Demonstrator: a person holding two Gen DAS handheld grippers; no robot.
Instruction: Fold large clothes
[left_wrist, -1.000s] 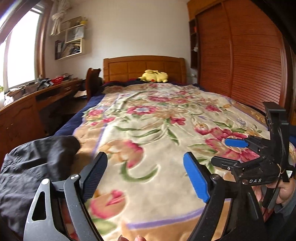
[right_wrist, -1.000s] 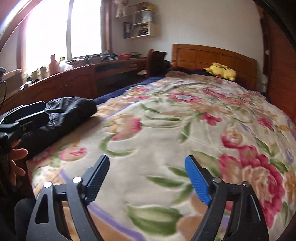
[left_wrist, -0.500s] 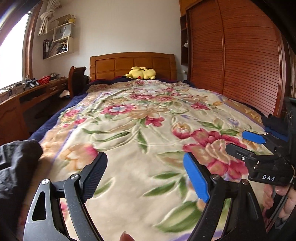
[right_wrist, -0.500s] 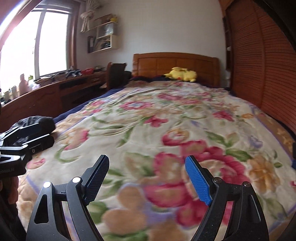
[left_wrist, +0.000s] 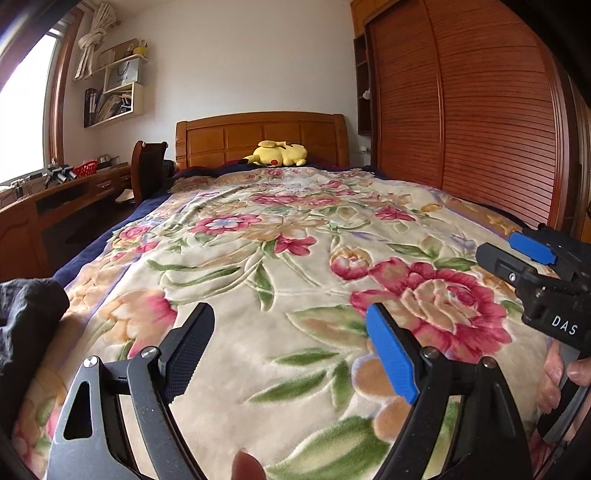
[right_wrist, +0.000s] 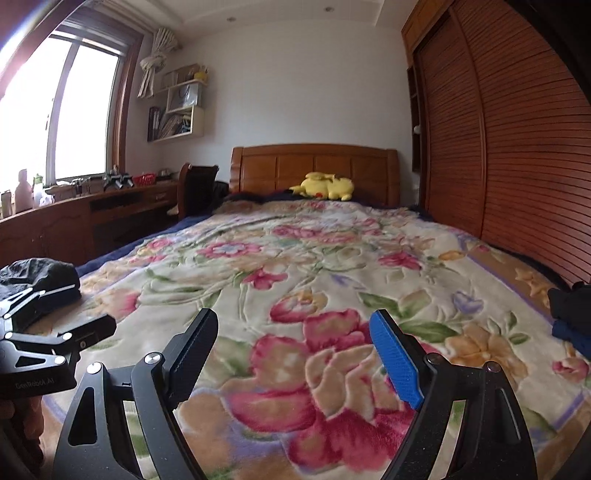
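left gripper (left_wrist: 291, 347): black-and-blue two-finger tongs hovering low over the foot of the bed, jaws standing wide apart, nothing sitting between them

right gripper (right_wrist: 295, 350): same kind of tongs, also gaping wide and gripping nothing, just the blanket showing underneath

dark clothes: a crumpled black garment (left_wrist: 26, 325) is lying at the near left edge of the bed, beside the left gripper and not touching it; another dark folded pile (right_wrist: 570, 314) is sitting at the near right edge

floral fleece blanket (left_wrist: 295, 229): cream with pink roses and green leaves, covering the whole bed

yellow plush toy (left_wrist: 277, 154): lying up by the wooden headboard (left_wrist: 258, 136)

brown slatted wardrobe doors (right_wrist: 517, 147): running along the right side
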